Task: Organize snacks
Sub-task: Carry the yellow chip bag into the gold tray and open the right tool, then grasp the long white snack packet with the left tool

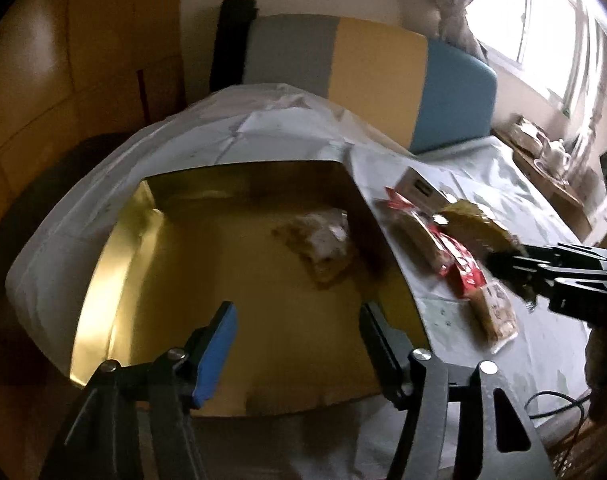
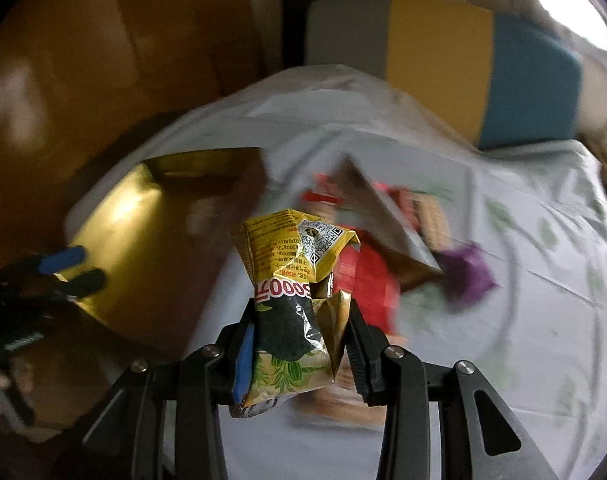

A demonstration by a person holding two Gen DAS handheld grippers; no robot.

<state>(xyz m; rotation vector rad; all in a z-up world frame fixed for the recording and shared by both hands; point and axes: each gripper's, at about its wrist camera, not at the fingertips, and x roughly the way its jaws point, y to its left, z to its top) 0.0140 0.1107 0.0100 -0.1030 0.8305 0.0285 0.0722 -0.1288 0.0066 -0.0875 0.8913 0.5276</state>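
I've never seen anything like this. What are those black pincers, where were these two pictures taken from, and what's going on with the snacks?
No robot here: a person holds a two-fingered claw in each hand, each with a wide-angle camera looking along its fingers. The left camera shows the left claw open over a gold box with one pale snack bag inside. The right camera shows the right claw shut on a yellow-and-black snack packet. More snacks, including a red packet, lie on the white tablecloth beside the box.

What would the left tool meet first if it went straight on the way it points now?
Probably the gold floor of the open box: the left tool is open and points down into it. The pale snack bag lies further in, slightly right; depth is unclear.
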